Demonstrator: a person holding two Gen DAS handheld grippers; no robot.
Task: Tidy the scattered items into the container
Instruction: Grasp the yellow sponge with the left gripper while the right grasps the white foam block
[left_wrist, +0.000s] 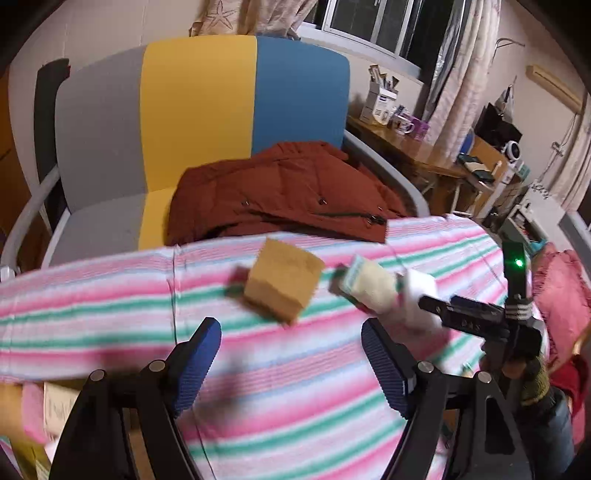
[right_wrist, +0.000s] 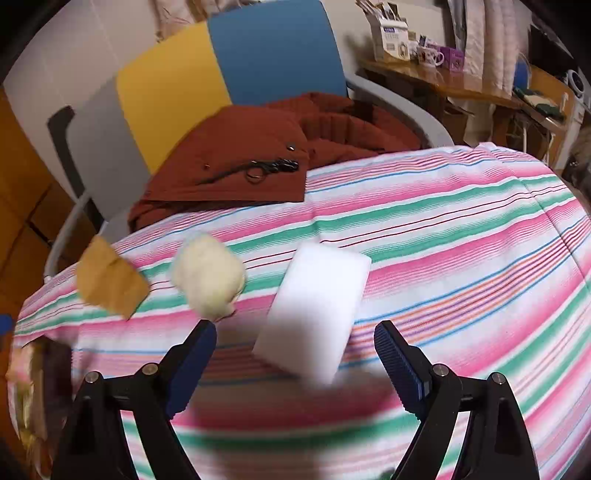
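Outstanding on striped cloth (right_wrist: 461, 229), toward its far edge: tan sponge (right_wrist: 110, 282), cream puff (right_wrist: 208, 275), white sponge (right_wrist: 317, 306). Container unidentified. Left gripper (left_wrist: 291, 363) and right gripper (right_wrist: 295, 363): spread wide, empty.

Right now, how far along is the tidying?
Nothing shows as done: no container is clearly in view. Both tools are open and empty, the left tool and the right tool. Left on the striped cloth: the tan sponge, the cream fluffy ball and the white foam block.
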